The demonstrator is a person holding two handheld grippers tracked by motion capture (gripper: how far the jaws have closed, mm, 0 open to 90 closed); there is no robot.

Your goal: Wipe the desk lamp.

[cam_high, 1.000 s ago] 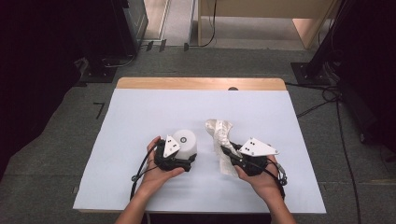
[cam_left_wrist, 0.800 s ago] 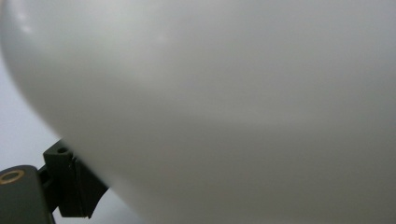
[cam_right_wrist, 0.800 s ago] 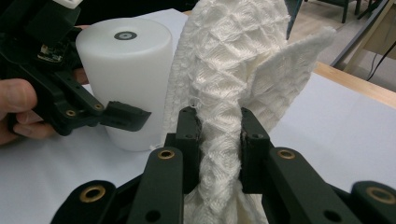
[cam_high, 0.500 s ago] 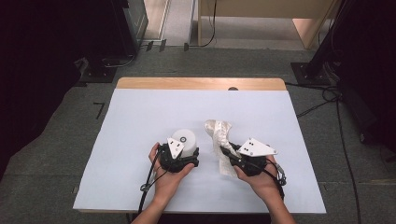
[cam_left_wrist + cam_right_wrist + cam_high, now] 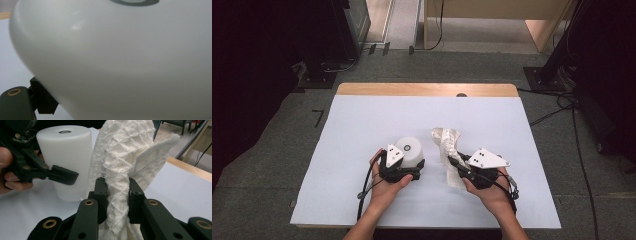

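Left gripper (image 5: pixel 408 170) sits at the near-left of the table (image 5: pixel 362 120), with the left hand (image 5: pixel 384 187) wrapped round it from below. Its jaws reach either side of the white cup (image 5: pixel 408 151), which stands upside down on the table. In the right gripper view one left jaw lies flat against the cup's (image 5: pixel 65 157) side, and the left gripper view is so close that the cup (image 5: pixel 120 62) is just smooth white with one dark pad at its edge. So it looks clamped on the cup.

Just right of the cup there's a small gap, then the cloth (image 5: pixel 449 150), a crumpled white waffle-weave rag. The right gripper (image 5: pixel 457 167) has its jaws pinched tight on a fold of the cloth (image 5: pixel 120 170), which rises between the two pads (image 5: pixel 101 192). Right hand (image 5: pixel 492 192) is holding that gripper near the table's front edge.
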